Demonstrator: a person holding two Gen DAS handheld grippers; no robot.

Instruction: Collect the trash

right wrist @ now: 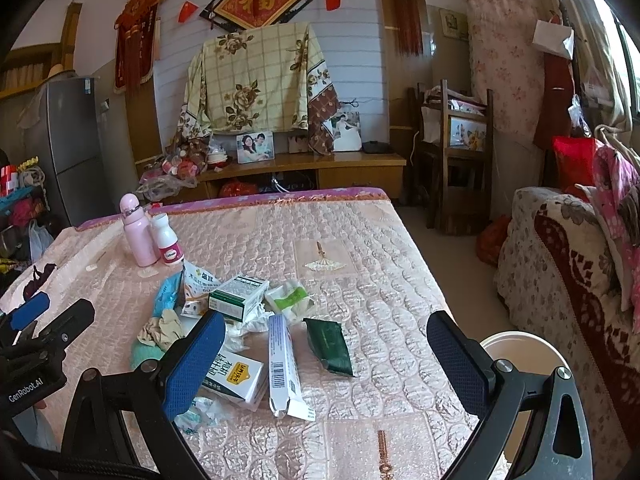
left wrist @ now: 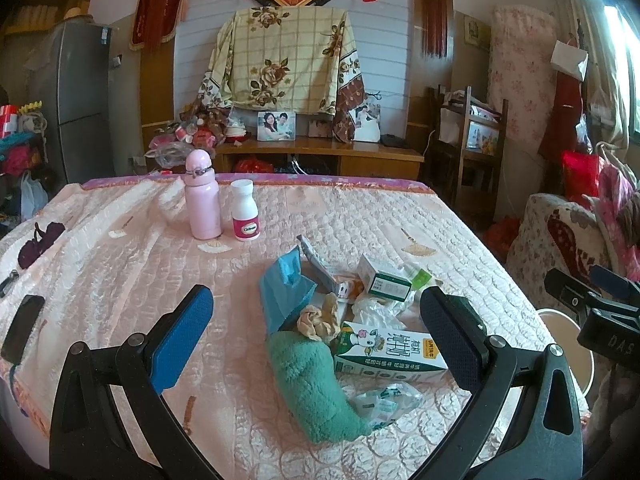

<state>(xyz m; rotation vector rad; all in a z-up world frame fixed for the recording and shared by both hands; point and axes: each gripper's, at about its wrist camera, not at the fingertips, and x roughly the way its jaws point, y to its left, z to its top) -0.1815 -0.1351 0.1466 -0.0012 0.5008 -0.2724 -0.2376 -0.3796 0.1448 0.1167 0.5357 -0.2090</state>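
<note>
- The long white toothpaste box (right wrist: 282, 364) lies in the litter pile on the pink quilted bedspread (right wrist: 360, 248), long axis running away from the camera.
- The right gripper (right wrist: 324, 344) hangs just above it, jaws wide and empty, nearer than the left gripper (left wrist: 316, 320), also wide, empty, over the white milk carton (left wrist: 390, 350).
- A white round bin (right wrist: 520, 344) sits right of the box, beyond the bed edge.
- A cluttered bedroom surrounds the bed.

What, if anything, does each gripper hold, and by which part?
Nothing. The left gripper and right gripper are both open above the trash.
</note>
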